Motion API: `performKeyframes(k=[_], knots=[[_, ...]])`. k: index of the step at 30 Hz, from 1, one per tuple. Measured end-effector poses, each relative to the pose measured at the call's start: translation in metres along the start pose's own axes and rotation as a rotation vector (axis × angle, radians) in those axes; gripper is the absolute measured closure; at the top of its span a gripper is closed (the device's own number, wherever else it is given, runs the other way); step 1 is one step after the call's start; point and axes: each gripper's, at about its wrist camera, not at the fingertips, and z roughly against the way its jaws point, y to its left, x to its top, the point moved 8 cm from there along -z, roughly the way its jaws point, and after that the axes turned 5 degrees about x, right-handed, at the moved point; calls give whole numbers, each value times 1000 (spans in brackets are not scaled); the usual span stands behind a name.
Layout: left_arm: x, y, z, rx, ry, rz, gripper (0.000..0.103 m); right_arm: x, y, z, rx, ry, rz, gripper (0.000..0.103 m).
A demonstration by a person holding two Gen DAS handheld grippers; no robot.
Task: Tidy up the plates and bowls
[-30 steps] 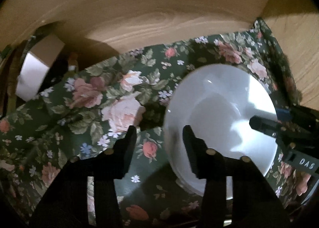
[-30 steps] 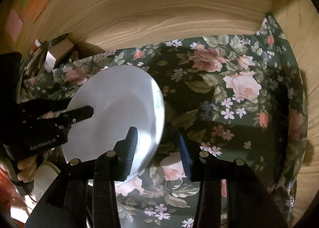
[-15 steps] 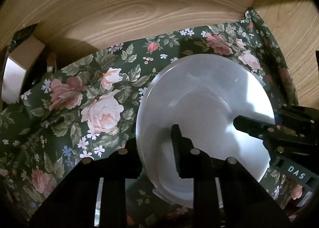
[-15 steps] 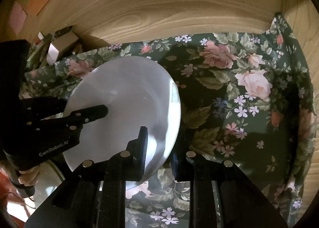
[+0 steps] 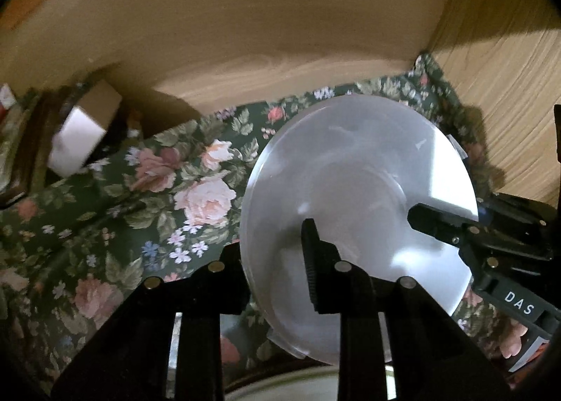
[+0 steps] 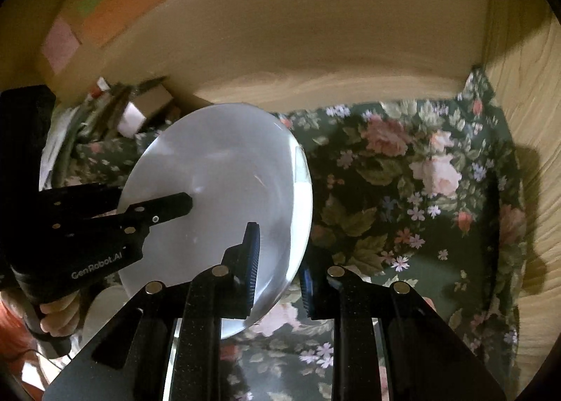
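Two grippers pinch one white plate at opposite rims, your left gripper lower centre, your right gripper likewise; sharing the load keeps it steady above the floral cloth.

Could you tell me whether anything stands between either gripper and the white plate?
Nothing does: the left gripper and the right gripper are each shut on opposite edges of the white plate, above the floral cloth.

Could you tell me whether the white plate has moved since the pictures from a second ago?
Yes. The white plate, clamped by both grippers, has lifted off the floral cloth and tilted up.
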Motion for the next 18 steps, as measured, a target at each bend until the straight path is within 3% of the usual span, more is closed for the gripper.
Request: performKeyframes(k=[18], knots=[[-35, 26, 90, 16, -134, 68, 78, -2, 69, 42, 30, -90, 87, 84]])
